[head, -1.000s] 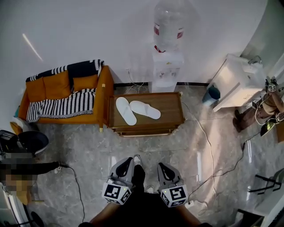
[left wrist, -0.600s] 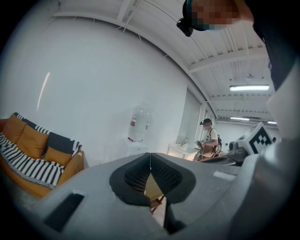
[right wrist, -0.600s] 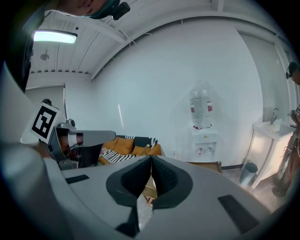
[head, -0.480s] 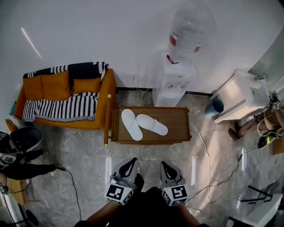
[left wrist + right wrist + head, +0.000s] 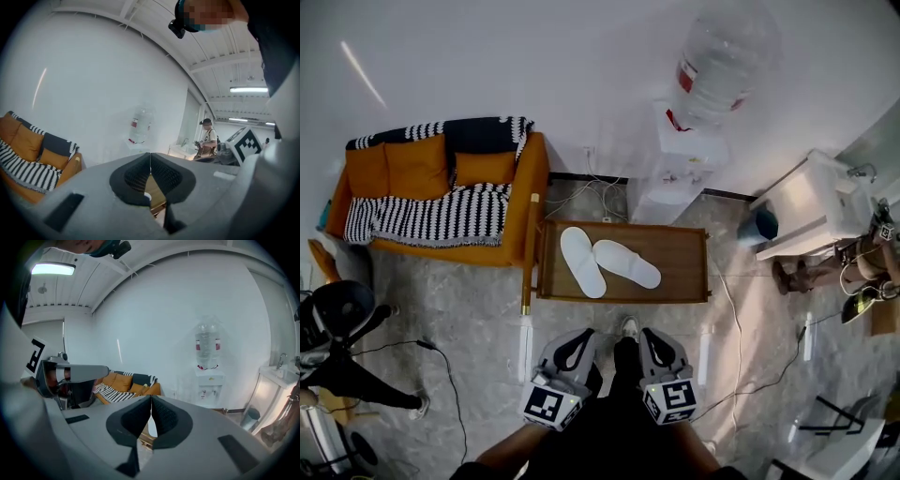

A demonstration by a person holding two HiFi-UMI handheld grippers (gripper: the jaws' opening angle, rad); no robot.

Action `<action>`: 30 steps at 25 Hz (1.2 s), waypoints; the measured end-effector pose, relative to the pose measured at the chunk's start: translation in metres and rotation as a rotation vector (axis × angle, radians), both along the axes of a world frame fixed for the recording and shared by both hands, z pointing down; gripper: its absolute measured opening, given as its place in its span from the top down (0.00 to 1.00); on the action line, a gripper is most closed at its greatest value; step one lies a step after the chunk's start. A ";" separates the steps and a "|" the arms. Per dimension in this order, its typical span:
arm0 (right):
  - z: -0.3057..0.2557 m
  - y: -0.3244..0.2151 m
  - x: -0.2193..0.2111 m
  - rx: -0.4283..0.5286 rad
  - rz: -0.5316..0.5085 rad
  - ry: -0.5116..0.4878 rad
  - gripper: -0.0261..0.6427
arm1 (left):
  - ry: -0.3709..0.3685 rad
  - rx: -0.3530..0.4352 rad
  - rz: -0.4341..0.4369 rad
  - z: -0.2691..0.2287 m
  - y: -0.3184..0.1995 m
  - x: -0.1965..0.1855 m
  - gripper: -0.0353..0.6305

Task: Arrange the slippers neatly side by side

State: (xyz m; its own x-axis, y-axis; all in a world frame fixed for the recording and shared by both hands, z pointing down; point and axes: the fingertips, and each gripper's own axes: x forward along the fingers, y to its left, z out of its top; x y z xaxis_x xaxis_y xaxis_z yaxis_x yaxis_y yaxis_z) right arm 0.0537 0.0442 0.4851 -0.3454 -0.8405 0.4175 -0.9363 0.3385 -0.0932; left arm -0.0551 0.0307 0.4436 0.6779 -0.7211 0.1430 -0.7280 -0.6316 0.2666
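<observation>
Lying ahead of the left gripper [image 5: 579, 339] and right gripper [image 5: 650, 337], both closed and empty, two white slippers [image 5: 583, 262] splay on the wooden table [image 5: 692, 279]; beyond it, the water bottle [image 5: 727, 58] has a red label [image 5: 680, 120], unreadable

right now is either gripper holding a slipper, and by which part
Nothing is held. Left gripper and right gripper both have jaws shut and empty; the slippers lie untouched on the table.
</observation>
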 end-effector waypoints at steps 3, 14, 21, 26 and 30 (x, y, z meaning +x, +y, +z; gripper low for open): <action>0.008 -0.011 0.005 -0.015 -0.018 -0.005 0.94 | -0.015 -0.013 -0.007 0.001 -0.004 0.007 0.92; 0.028 -0.091 0.021 -0.050 -0.149 0.027 0.94 | -0.039 -0.038 -0.074 -0.006 -0.061 0.035 0.92; 0.073 -0.130 0.031 -0.181 -0.277 0.097 0.94 | -0.036 -0.045 -0.118 -0.004 -0.092 0.049 0.92; 0.110 -0.152 0.034 -0.251 -0.338 0.149 0.94 | -0.066 -0.051 -0.134 -0.002 -0.106 0.053 0.92; 0.145 -0.167 0.036 -0.307 -0.379 0.201 0.94 | -0.077 -0.076 -0.150 0.007 -0.118 0.052 0.92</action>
State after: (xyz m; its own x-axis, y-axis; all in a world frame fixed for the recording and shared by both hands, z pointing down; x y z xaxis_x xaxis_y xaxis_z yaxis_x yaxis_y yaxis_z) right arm 0.0893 -0.1223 0.6305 -0.4890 -0.5009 0.7142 -0.7634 0.6419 -0.0725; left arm -0.0034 -0.0870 0.4504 0.5487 -0.7983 0.2482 -0.8325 -0.4946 0.2496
